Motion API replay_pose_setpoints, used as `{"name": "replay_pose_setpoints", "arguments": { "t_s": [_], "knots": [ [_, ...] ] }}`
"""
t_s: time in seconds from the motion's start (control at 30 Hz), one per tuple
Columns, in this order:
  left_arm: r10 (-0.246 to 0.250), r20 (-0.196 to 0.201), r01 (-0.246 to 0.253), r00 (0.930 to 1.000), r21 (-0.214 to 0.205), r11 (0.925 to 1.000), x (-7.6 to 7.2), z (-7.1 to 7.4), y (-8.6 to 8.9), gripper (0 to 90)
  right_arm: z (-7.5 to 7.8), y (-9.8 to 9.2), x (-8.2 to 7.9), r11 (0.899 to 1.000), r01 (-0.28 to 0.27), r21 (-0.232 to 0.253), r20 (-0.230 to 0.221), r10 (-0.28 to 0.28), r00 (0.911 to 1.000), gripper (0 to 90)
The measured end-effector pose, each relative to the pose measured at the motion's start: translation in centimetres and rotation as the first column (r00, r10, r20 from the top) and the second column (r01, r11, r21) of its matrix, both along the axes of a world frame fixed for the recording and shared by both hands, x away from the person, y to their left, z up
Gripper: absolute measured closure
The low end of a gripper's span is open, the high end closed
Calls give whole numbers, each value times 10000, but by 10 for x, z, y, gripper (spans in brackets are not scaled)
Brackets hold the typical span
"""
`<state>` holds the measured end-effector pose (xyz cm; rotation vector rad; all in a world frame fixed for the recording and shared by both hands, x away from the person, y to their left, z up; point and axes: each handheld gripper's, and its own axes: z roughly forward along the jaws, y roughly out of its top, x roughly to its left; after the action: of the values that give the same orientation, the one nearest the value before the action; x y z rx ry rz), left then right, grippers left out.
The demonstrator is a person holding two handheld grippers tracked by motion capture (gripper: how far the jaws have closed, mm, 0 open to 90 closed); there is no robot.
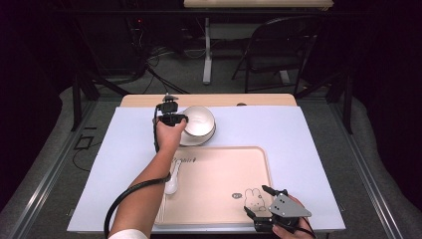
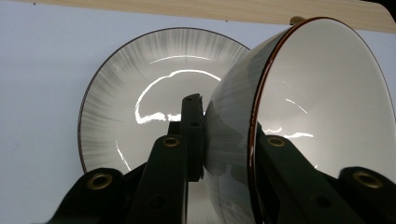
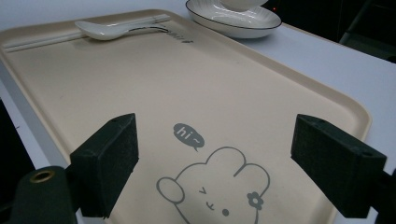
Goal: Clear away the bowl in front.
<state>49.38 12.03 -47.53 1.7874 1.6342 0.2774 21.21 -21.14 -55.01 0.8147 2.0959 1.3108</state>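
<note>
left gripper point(image 1: 175, 119): clamped on bowl point(image 2: 299, 116) rim, tilted above plate point(image 2: 154, 93), 12 o'clock of tray point(image 1: 249, 154) | right gripper point(image 3: 215, 158): jaws apart over tray, 5 o'clock corner | spoon point(image 1: 172, 180): tray's 9 o'clock edge

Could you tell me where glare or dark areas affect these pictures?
Left gripper view: bright curved glare streaks on the plate and inside the bowl. High view: the room around the table is very dark. Right gripper view: the tray is evenly lit, without harsh glare.
</note>
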Motion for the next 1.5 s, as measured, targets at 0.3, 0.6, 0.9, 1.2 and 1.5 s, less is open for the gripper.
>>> {"name": "replay_pose_setpoints", "arguments": {
  "t_s": [0.3,0.6,0.9,1.2,1.5],
  "knots": [
    [-329,315,331,9990,-65,9994,-16,15,6,789,0,1,0,10000,-28,-54,54,29,10000,144],
    [-672,409,676,9969,-98,9977,-27,24,8,789,0,1,0,10000,-19,-85,59,20,10000,144],
    [-1043,545,1049,9931,-68,9945,-35,31,4,789,0,1,0,10000,-24,-92,64,25,10000,144],
    [-1525,635,1539,9863,-167,9880,-42,35,-9,790,0,1,0,10000,-23,-88,51,24,10000,144],
    [-2109,704,2129,9750,-212,9769,-48,37,-29,789,0,1,0,10000,-33,-83,68,34,10000,144]
  ]
}}
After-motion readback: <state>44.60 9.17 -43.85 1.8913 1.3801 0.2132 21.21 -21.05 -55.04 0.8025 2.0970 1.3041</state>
